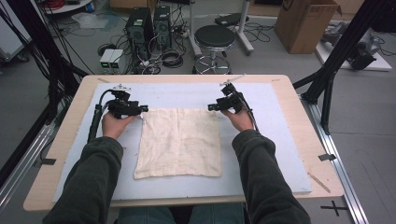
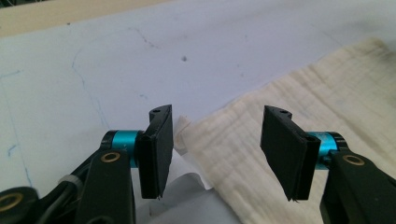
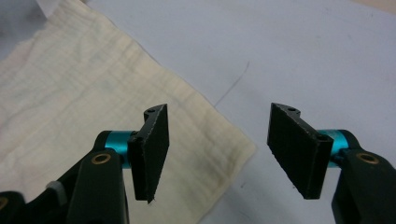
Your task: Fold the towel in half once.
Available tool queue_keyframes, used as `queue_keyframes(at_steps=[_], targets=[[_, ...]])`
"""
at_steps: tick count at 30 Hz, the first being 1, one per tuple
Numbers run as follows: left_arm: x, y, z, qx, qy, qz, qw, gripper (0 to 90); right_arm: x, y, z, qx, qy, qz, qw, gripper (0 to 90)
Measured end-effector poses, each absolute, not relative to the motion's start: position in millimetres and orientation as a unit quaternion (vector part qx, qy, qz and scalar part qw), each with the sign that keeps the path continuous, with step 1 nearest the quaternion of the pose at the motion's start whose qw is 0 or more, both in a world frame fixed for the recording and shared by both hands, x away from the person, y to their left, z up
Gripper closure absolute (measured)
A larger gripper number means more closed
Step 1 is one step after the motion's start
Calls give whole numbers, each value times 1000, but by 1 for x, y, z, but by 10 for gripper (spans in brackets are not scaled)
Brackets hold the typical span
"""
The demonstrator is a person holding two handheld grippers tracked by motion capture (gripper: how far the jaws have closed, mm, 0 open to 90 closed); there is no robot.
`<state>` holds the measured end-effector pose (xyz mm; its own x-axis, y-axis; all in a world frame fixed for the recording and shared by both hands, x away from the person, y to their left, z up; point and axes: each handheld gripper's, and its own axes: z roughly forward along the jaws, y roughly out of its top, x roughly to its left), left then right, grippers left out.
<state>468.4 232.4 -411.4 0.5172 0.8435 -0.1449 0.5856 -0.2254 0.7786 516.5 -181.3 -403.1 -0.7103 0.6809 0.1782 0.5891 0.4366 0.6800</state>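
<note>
Cloth [image 1: 180, 142] flat on the table [image 1: 289, 86], a far corner under each set of fingers.
I see my left gripper [image 2: 215, 149] open, its fingers [image 2: 156, 149] straddling one corner without pressing it; my right gripper [image 3: 219, 151] is open too, the other corner lying between its fingers [image 3: 152, 151], nothing gripped.

Bare mat [image 1: 261, 100] all around the flat cloth [image 1: 180, 142], unobstructed.

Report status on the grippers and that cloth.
Left gripper open at cloth's far left corner. Right gripper open at far right corner. Cloth flat on the mat. Nothing in the way.
</note>
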Motion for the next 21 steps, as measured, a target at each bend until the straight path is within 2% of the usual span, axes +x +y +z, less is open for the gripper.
queue_keyframes(at_steps=[8,12,21], targets=[[475,227,-426,770,480,142,395,455,520,-181,-417,393,844,361,50,435],[476,222,-431,772,482,140,390,543,523,-179,-422,394,846,354,56,469],[478,219,-437,775,490,136,375,621,525,-177,-430,412,845,336,58,511]])
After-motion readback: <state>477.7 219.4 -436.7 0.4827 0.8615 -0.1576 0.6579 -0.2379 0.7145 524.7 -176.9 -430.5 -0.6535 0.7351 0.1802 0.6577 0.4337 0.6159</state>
